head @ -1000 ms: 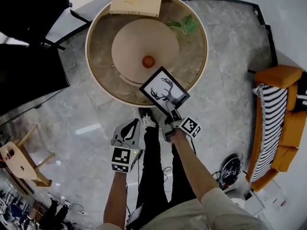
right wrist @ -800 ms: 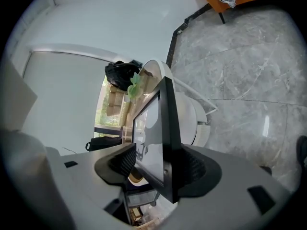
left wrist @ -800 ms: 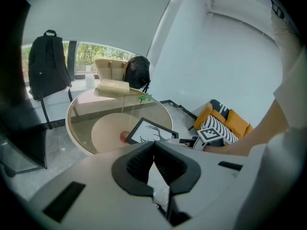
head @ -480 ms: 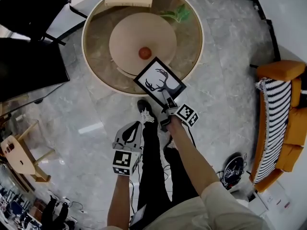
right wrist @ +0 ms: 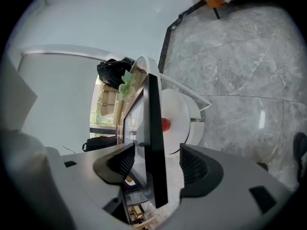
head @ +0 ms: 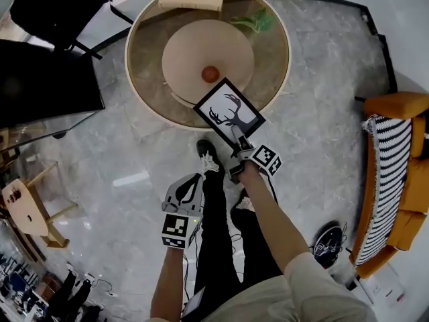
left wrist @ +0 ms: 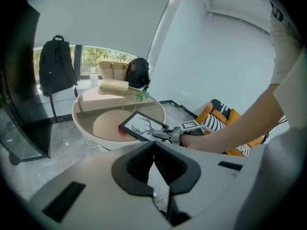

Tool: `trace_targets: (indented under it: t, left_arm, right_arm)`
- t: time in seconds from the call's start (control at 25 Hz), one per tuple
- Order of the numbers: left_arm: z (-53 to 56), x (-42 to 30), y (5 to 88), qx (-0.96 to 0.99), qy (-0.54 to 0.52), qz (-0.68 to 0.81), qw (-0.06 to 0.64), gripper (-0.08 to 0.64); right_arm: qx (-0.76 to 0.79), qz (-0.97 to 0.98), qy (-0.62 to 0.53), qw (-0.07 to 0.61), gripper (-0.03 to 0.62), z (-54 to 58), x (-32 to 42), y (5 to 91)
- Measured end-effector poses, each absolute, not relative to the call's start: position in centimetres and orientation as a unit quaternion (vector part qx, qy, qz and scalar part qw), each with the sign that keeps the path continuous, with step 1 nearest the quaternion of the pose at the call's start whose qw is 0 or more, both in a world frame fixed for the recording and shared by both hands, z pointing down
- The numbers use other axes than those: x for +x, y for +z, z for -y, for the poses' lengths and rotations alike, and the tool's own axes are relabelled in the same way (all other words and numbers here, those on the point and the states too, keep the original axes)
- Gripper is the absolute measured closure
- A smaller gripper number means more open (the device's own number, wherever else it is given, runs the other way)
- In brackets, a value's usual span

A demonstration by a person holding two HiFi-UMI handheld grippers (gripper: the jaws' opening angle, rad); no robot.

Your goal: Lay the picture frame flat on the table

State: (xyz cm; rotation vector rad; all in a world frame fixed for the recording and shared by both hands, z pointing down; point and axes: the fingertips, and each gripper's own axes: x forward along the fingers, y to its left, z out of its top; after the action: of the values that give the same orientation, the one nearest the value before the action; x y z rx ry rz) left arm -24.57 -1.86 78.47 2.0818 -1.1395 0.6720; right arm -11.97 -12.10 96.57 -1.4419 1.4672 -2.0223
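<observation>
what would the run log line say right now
picture frame: flat on table, near rim | right gripper: jaws just opening, frame between, not gripped | left gripper: jaws together, empty

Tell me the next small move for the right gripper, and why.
Probably draw the right gripper straight back off the picture frame: its jaws have just been opening, a gap shows beside the frame's edge, and the frame looks flat on the table.

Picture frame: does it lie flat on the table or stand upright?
Flat: the picture frame lies face up at the edge of the table, deer print showing, level with its top.
</observation>
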Motion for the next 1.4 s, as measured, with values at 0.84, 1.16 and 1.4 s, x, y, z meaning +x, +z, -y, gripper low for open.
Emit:
trace_targets:
  t: [0.84,1.16,1.4]
  left_arm:
    - [-6.0,-19.4,69.5,0.797,0.284,0.45,0.284,0.538]
    - [-10.2,-16.7,59.6,0.79,0.242,0.498,0.262,0.538]
    - [-12.9,-13.3,51.3,0.811,0.225,0.486,0.236,0.538]
  right_arm:
    - [-0.415,-0.675,-0.605,0.078,0.308,0.2,-4.1,79.4]
    - [-0.418,-0.767,-0.486,0.006,0.308,-5.0,-0.8,66.3]
    - [-0.416,-0.8,-0.428,-0.064,0.308,-11.3,0.0,58.7]
